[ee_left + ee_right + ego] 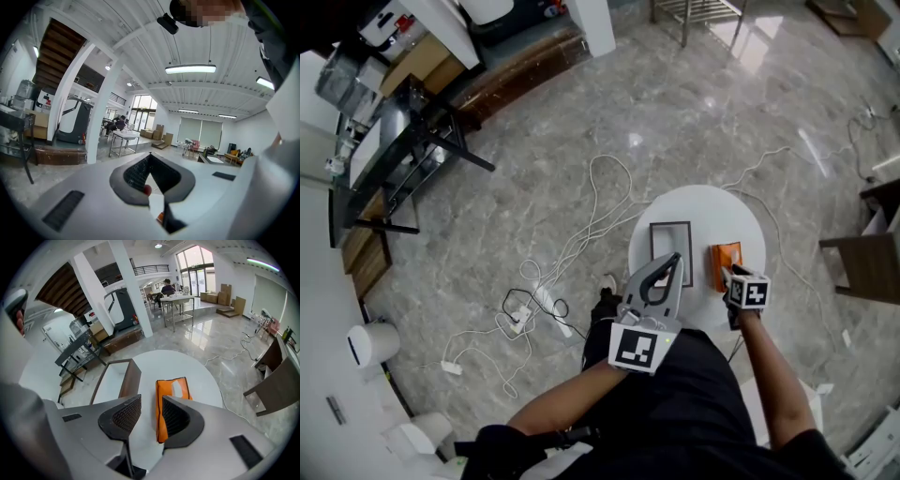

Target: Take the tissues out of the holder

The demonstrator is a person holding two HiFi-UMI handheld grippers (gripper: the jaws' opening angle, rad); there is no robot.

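A grey marble floor (694, 103) carries loose white cables (581, 225). On it stands 1 round white bench (698, 202). A dark-framed rectangular holder (670, 246) lies flat on the bench, left of centre. Just to its right lies the orange tissue pack (727, 264), outside the holder and apart from it, with a pale slot in its top face. The left gripper (677, 259) hangs over the bench's near edge, in front of the holder, pointing almost level; its 2 jaws are pressed together at the tips with nothing between them. The right gripper (151, 401) points steeply down over the pack; its jaws are spread, and the pack's near end shows in the gap, not pinched.
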